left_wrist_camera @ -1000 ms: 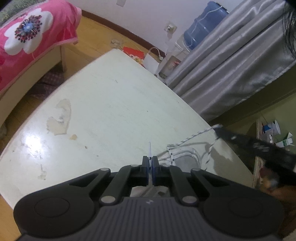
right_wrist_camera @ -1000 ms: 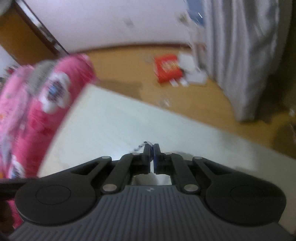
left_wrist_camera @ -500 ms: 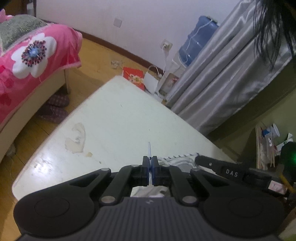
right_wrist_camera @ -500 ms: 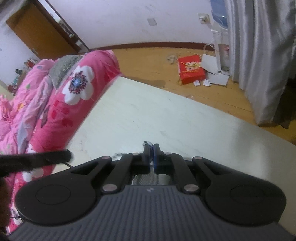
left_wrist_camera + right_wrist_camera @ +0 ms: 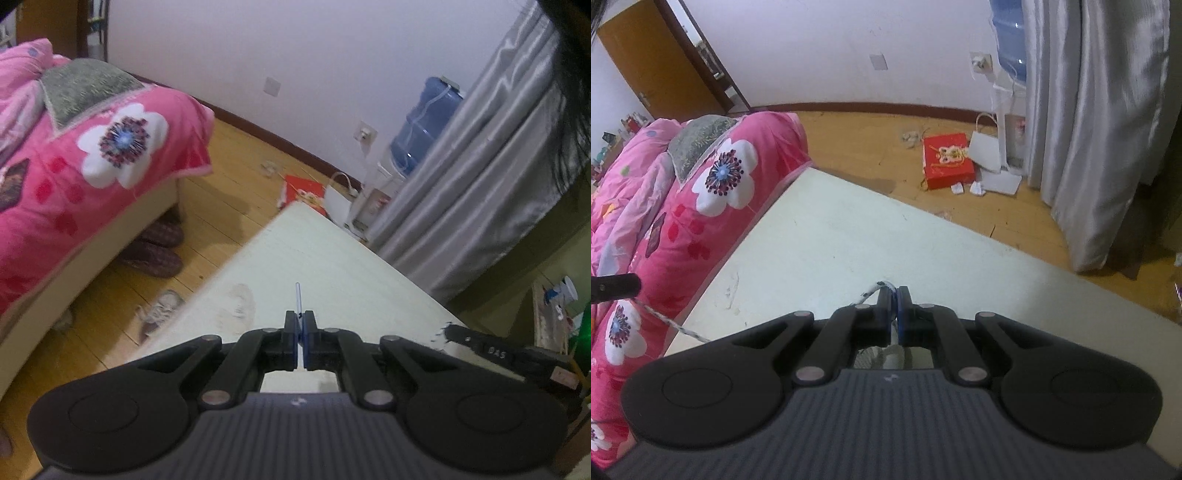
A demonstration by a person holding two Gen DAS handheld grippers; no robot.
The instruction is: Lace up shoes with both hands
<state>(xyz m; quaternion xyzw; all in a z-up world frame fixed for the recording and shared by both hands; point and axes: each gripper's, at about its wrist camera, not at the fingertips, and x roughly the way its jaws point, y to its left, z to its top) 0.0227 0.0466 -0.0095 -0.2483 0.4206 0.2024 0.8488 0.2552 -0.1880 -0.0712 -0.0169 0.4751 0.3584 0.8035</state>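
Both grippers, left (image 5: 299, 323) and right (image 5: 894, 301), pinch the speckled shoelace (image 5: 866, 293).

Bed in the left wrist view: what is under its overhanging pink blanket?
Under the bed, a pair of dark checked slippers lies on the wooden floor, partly in shadow. Further under, the pink blanket and darkness hide whatever else is there.
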